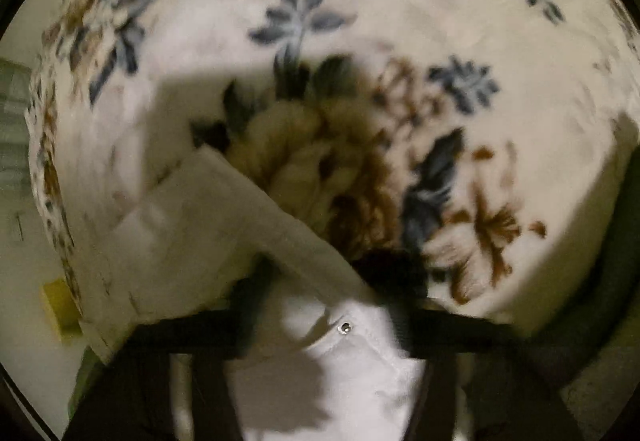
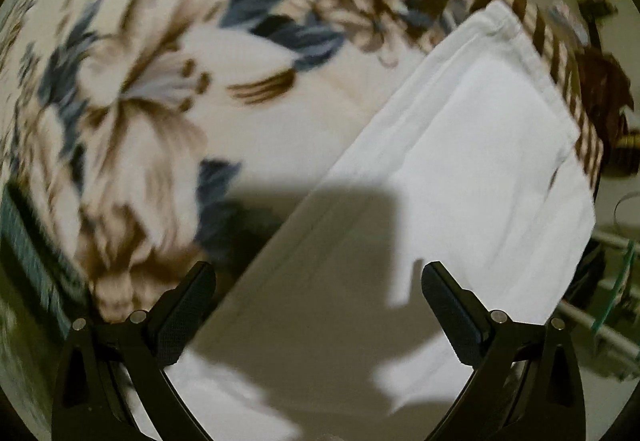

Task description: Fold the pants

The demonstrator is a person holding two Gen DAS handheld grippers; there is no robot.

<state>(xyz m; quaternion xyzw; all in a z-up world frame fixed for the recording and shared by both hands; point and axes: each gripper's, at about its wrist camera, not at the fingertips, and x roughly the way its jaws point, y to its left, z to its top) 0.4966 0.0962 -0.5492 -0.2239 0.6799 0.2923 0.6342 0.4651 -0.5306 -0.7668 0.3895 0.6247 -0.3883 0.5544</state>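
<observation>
Lying flat on floral blanket (image 2: 132, 89), white pants (image 2: 460, 161), hem reaching blanket's striped edge. Right gripper (image 2: 318, 281) hovering spread, empty. Left gripper (image 1: 320, 325) blurred, waistband area between fingers — clamp state unclear. Risking slip, uneven fold, dragging the blanket.

White pants (image 1: 192, 241) lie on a cream blanket (image 1: 400, 1) printed with blue and brown flowers, one long fabric edge running diagonally across the lower left of the blurred view. The left gripper (image 1: 324, 305) sits at the bottom with white cloth bearing a small metal rivet (image 1: 345, 327) between its dark fingers (image 1: 248, 305); blur hides whether they pinch it. A yellow block (image 1: 60, 305) shows at the left edge, off the blanket.
</observation>
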